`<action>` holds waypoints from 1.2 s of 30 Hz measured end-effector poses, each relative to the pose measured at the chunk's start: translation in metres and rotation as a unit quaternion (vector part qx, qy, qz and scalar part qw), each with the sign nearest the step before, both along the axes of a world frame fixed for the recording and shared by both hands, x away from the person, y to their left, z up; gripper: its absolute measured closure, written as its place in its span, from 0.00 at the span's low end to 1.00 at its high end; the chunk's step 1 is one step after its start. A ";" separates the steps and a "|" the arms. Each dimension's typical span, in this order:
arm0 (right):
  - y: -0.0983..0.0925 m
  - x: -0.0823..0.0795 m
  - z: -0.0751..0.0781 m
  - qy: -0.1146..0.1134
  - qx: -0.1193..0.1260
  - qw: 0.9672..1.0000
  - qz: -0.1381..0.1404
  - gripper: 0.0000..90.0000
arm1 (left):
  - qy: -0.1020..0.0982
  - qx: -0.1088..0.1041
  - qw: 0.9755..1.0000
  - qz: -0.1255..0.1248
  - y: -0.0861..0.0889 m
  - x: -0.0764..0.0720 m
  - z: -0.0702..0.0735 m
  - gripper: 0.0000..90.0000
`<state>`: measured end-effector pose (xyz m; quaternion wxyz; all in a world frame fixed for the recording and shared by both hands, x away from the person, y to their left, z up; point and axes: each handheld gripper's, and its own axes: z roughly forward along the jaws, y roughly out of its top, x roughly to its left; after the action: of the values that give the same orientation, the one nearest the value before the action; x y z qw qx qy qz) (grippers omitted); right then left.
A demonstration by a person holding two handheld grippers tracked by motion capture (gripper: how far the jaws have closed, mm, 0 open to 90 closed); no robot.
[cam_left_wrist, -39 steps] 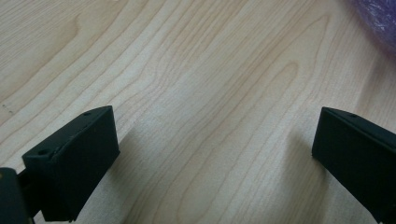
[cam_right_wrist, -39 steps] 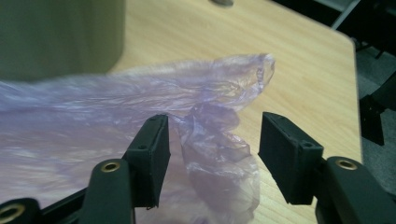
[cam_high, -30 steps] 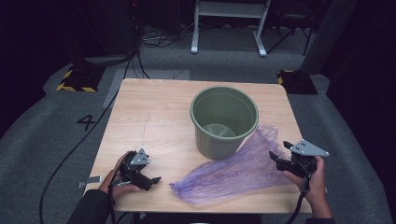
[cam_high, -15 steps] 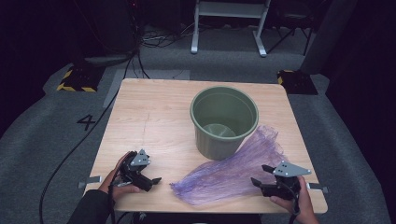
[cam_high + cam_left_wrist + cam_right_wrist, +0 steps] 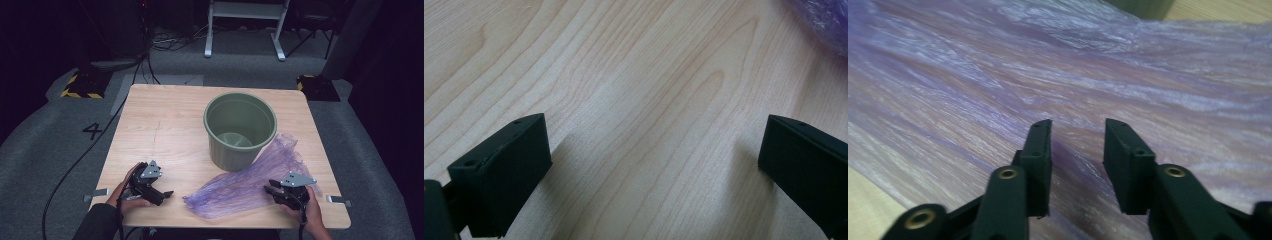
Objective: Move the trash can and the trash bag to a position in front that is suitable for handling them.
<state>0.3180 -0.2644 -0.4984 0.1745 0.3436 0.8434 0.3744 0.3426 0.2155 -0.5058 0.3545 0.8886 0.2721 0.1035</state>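
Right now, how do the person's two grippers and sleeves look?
Both the left gripper and the right gripper are black, each topped by a grey three-cornered plate. Their jaws are flat black blocks with small holes. A black cable trails from each. The left forearm wears a dark sleeve.

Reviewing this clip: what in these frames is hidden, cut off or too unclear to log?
- High view: part of the purple bag runs behind the green bucket; where it ends there is hidden.
- High view: the right gripper sits over the bag; contact cannot be told.
- Right gripper view: jaws slightly apart above the bag; its edges run off frame.
- Left gripper view: open jaws over bare table; only a blurred bag corner shows.
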 end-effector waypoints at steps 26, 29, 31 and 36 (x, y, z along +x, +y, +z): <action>-0.030 0.007 0.024 -0.048 0.051 0.996 -0.049 0.39 | 0.000 0.001 1.000 -0.002 -0.001 0.001 0.000 0.00; -0.015 -0.005 0.024 -0.045 0.064 0.997 -0.014 0.30 | 0.000 0.002 1.000 -0.002 -0.001 0.001 0.000 0.00; -0.009 -0.008 0.022 -0.039 0.067 0.997 -0.004 0.29 | 0.000 0.002 1.000 -0.001 -0.001 0.001 0.000 0.00; 0.028 -0.017 0.010 -0.019 0.043 0.998 0.052 0.24 | 0.000 0.002 1.000 -0.002 -0.001 0.001 0.000 0.00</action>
<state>0.3006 -0.2361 -0.4879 0.1558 0.2992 0.8398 0.4254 0.3437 0.2144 -0.5056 0.3527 0.8898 0.2706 0.1034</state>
